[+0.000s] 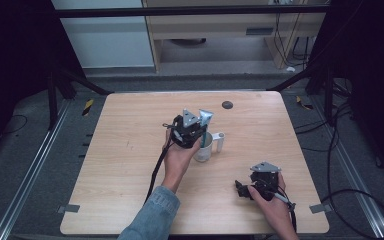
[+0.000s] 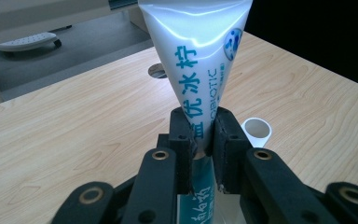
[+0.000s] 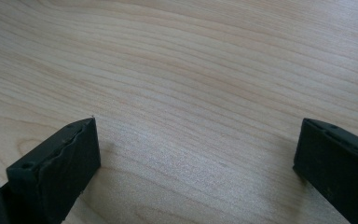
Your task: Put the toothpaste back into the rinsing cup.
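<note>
My left gripper [image 2: 202,135] is shut on a white toothpaste tube [image 2: 198,60] with blue lettering, pinching it near its middle. The tube stands upright, crimped end up, its lower part inside a pale cup [image 1: 205,150] at the table's middle. In the high view the left gripper [image 1: 192,131] hovers over that cup and the tube's flat end [image 1: 205,117] sticks up beside it. The cup's white handle [image 2: 257,131] shows just right of the jaws. My right gripper [image 1: 241,189] rests low near the front right of the table, open, with bare wood between its fingers [image 3: 60,163].
The light wooden table [image 1: 130,150] has a dark round grommet [image 1: 227,104] near its far edge. Cables trail off the table's right side onto the grey floor. A pale cabinet stands beyond the table.
</note>
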The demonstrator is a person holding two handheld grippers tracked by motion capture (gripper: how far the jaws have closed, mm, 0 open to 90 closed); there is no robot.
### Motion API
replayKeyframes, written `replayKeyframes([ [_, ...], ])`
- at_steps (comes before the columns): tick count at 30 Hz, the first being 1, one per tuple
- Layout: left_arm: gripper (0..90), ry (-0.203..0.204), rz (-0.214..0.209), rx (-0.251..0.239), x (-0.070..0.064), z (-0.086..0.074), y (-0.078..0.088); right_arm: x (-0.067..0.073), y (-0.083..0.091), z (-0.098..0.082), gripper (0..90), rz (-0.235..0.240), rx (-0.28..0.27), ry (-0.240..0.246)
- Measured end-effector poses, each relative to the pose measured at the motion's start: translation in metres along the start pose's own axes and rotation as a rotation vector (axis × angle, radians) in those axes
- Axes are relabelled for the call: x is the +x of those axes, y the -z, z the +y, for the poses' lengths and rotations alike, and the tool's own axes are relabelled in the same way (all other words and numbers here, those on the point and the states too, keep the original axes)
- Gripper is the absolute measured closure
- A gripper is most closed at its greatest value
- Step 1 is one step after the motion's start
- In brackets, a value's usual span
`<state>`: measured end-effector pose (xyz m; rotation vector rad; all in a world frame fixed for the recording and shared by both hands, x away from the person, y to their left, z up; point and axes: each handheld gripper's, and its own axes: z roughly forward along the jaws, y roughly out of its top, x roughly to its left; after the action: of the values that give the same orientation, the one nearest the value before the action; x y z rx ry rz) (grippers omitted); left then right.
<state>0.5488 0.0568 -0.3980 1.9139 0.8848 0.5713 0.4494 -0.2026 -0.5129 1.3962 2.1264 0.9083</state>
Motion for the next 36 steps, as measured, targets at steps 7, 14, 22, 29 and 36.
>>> replayKeyframes([
  [7, 78.9, 0.003, 0.0, 0.012, 0.0007, -0.0019, -0.003, 0.0, 0.0, 0.0, 0.5, 0.0, 0.0, 0.0],
  [14, 78.9, 0.003, -0.003, 0.019, 0.0005, -0.0026, -0.0041, -0.0001, 0.0, 0.0, 0.4, -0.001, 0.0, 0.001],
  [22, 78.7, 0.012, -0.004, 0.021, 0.0018, -0.003, -0.0055, -0.0001, 0.0, 0.0, 0.4, -0.001, 0.0, 0.001],
  [29, 77.9, 0.027, -0.005, 0.023, 0.0032, -0.0023, -0.0072, 0.0, 0.0, -0.0001, 0.4, -0.001, 0.0, 0.0],
  [36, 77.2, 0.036, -0.003, 0.02, 0.0025, -0.0018, -0.0103, 0.0, 0.0, 0.0, 0.4, 0.0, 0.0, 0.0],
])
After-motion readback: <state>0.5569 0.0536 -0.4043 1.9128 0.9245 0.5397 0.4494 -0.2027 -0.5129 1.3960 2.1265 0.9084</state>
